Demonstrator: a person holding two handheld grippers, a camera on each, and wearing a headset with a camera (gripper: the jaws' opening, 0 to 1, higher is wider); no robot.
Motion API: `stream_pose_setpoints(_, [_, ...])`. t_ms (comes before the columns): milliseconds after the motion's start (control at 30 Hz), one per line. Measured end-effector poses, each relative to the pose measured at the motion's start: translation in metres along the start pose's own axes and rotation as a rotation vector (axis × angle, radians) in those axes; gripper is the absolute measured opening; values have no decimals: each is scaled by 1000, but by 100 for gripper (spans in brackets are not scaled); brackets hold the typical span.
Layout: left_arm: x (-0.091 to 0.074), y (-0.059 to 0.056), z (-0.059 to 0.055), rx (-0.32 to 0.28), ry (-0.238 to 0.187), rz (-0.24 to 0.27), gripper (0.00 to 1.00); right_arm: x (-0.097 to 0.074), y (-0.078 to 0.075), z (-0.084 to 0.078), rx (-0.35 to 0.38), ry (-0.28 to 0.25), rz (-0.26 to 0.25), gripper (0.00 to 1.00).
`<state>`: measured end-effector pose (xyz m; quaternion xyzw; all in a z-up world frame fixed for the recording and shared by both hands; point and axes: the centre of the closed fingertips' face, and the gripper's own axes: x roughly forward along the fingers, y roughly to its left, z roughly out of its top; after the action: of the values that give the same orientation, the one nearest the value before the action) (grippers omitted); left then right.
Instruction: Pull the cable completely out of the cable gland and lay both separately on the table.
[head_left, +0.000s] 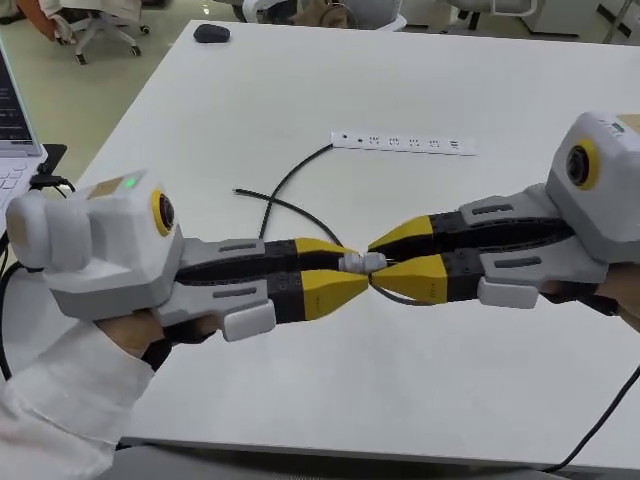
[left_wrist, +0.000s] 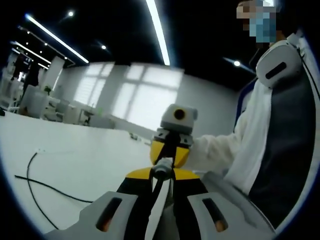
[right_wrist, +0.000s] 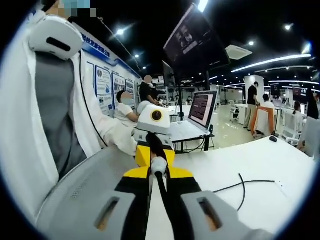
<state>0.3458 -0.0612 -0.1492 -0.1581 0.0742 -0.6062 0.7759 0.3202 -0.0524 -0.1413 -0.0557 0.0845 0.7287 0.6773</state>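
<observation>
Two tools, tip to tip: left tool (head_left: 345, 272) clamps cable gland (head_left: 358, 263), right tool (head_left: 390, 266) pinches cable (head_left: 285, 205). Head view adds power strip (head_left: 403, 142) at 12 o'clock; open desk (head_left: 330, 370) at 6.

office, perhaps lab | white desks (right_wrist: 252, 165), monitor (right_wrist: 202, 109), swivel chair (head_left: 95, 28), posters (right_wrist: 104, 85)

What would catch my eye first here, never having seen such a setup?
Two hand-held grippers meet tip to tip above the white table: the left gripper and the right gripper, both with yellow fingers. Pinched between them is a small pale cable gland, its black cable trailing to the left across the table. A white power strip lies farther back.
</observation>
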Motion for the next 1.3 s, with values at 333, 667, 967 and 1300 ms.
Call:
stream_pose_setpoints(333, [0,1,1,229,16,54,16,-5,-15,3,224,-79,-11,18])
stream_pose_setpoints(667, [-4,-7,7,408,-3,62,16,-11,-16,2,390,-126,31,22])
stream_pose_setpoints(967, [-7,-9,6,438,0,61,16,-3,-11,-3,433,-131,55,13])
stream_pose_setpoints(1300, [-7,-7,5,338,-9,57,16,-3,-10,-3,308,-125,18,12])
